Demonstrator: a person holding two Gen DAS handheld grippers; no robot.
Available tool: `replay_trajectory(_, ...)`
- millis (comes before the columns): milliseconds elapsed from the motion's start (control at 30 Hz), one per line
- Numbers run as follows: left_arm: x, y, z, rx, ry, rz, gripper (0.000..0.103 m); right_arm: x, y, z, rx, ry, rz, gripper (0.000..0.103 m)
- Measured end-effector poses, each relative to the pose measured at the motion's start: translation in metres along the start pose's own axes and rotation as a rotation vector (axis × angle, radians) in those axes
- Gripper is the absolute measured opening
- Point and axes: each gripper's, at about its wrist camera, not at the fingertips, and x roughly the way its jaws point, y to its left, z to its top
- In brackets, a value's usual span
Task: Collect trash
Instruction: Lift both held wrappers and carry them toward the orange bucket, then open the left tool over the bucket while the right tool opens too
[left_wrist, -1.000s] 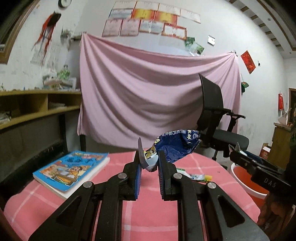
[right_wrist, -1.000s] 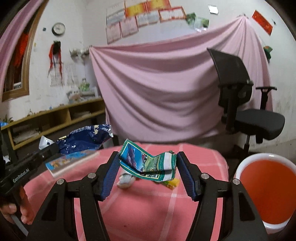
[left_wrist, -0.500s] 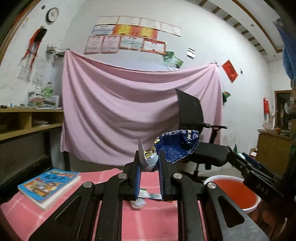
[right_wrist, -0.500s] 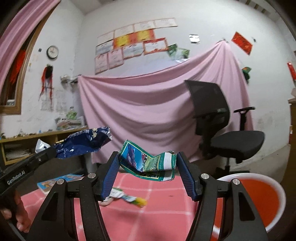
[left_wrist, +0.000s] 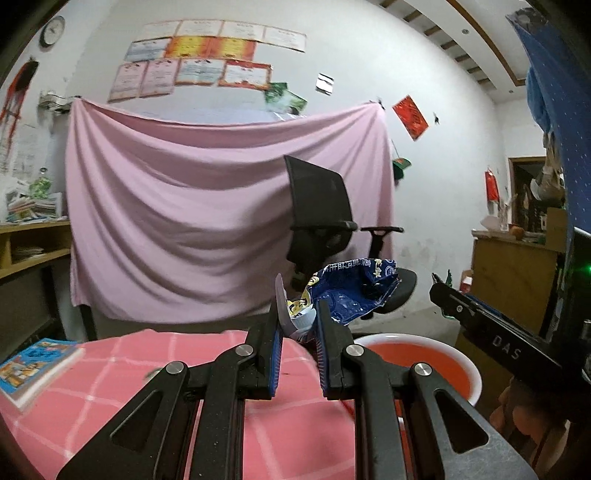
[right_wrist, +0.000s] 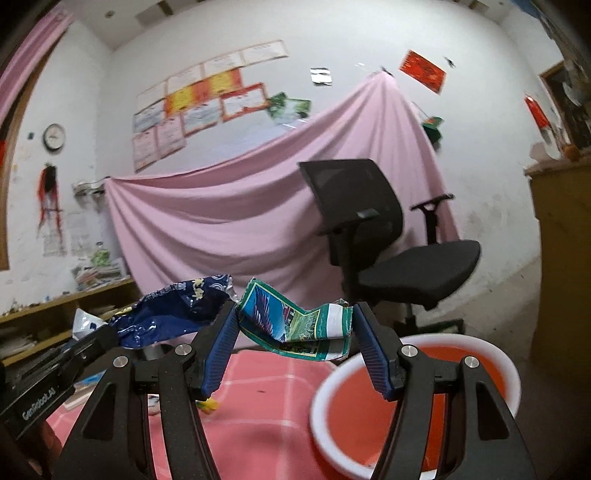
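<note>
My left gripper (left_wrist: 298, 325) is shut on a crumpled blue snack bag (left_wrist: 351, 291) and holds it in the air above the right edge of the pink checked table (left_wrist: 147, 376). My right gripper (right_wrist: 295, 328) is shut on a folded green and blue wrapper (right_wrist: 295, 325), held above the table's edge next to a red basin with a white rim (right_wrist: 424, 402). The basin also shows in the left wrist view (left_wrist: 424, 362), beyond the table. The blue snack bag shows in the right wrist view (right_wrist: 173, 314), to the left. A small yellow wrapper (right_wrist: 208, 404) lies on the table.
A blue picture book (left_wrist: 33, 362) lies at the table's left edge. A black office chair (right_wrist: 388, 243) stands behind the basin before a pink hanging sheet (left_wrist: 184, 229). Wooden shelves (left_wrist: 26, 243) run along the left wall. A wooden cabinet (left_wrist: 513, 273) stands at the right.
Both grippers have swung right with their wrappers, away from the table's middle and toward the red basin, which now looms larger. The book has slid to the left edge of view.
</note>
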Motion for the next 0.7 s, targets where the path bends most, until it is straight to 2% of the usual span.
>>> replay_trajectory(167,0.032,-0.025,-0.002,0.007,0.082,-0.047,0.013,0.012,-0.033,-0.003,0.093,0.106,-0.096,0.061)
replay_trajectory(367,0.07,-0.05,-0.009,0.001,0.209,-0.106,0.013,0.018,-0.065,-0.009,0.186,0.204,-0.154,0.061)
replay_trajectory(567,0.112,-0.066,-0.014,-0.013,0.368,-0.114,0.014,0.021,-0.09,-0.014,0.274,0.247,-0.181,0.061)
replay_trajectory(700,0.121,-0.07,-0.02,-0.007,0.415,-0.118,0.014,0.021,-0.101,-0.017,0.315,0.271,-0.195,0.063)
